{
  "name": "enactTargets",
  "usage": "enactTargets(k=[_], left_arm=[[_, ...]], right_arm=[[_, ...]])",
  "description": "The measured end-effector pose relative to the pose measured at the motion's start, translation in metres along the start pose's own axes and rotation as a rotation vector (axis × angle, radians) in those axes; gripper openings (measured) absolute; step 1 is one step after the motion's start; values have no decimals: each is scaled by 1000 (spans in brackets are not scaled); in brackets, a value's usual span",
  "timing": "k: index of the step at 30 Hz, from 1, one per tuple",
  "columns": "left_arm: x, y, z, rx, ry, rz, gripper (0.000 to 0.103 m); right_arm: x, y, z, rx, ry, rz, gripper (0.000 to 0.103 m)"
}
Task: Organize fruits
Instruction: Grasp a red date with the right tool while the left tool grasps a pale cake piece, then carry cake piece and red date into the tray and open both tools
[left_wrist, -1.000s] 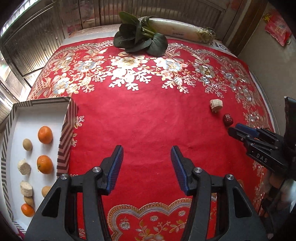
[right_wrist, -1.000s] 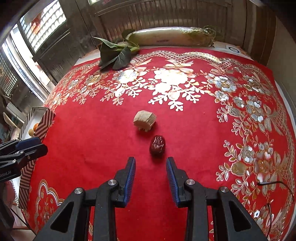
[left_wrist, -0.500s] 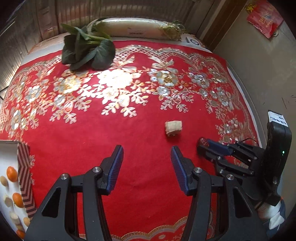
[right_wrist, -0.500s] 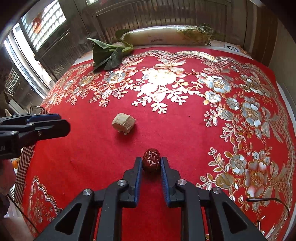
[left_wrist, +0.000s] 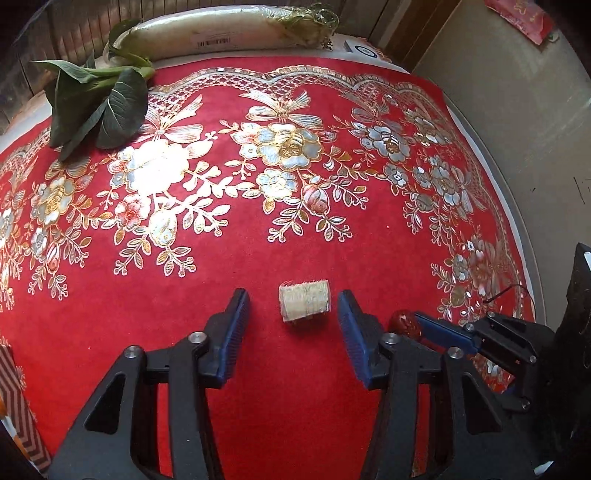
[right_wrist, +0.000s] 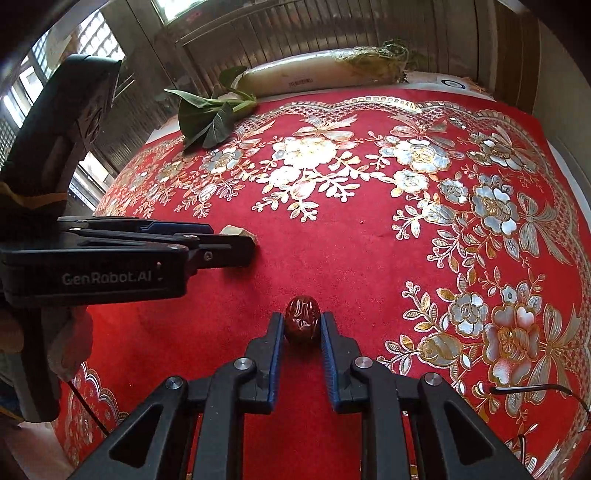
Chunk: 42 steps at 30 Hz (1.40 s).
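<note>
Already the right gripper has its jaws pinching the red date down on the desk, ready to lift. The left gripper straddles the pale cut chunk, its jaws closing but not yet touching it, likely so both pieces go together. Underneath lies a red cloth with gold flowers; leafy greens and a wrapped white radish sit at the far edge, by slatted panels.

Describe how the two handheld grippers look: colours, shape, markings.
Both the left gripper and the right gripper are matte black plastic with open triangular cut-outs, silver pivot pins and flat fingers lined with ribbed blue pads. The left one's side bears "GenRobot.AI" in pale letters.
</note>
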<state>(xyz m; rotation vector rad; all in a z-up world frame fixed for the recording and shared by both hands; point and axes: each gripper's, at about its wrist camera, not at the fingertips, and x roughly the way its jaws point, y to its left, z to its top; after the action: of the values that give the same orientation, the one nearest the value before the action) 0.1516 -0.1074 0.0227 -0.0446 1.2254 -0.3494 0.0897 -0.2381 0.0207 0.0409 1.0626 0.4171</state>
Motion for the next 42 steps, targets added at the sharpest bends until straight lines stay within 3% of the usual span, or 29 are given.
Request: enactTargets(k=[1,8,17,42], left_arm=[[1,1,-1,-1,0,-7,27],[-12,8,-16,6,-26,22,27],[-51,36,-57,-48,-51,102,27],[-140,139,-160,-293,-135,295,27]], right_arm=[[0,1,0,-2,1,-2,19],[-4,9,3,-14,-7,0,19],[-8,40,2,-62,8,32,19],[15,207,-11,-376,110,214,19]])
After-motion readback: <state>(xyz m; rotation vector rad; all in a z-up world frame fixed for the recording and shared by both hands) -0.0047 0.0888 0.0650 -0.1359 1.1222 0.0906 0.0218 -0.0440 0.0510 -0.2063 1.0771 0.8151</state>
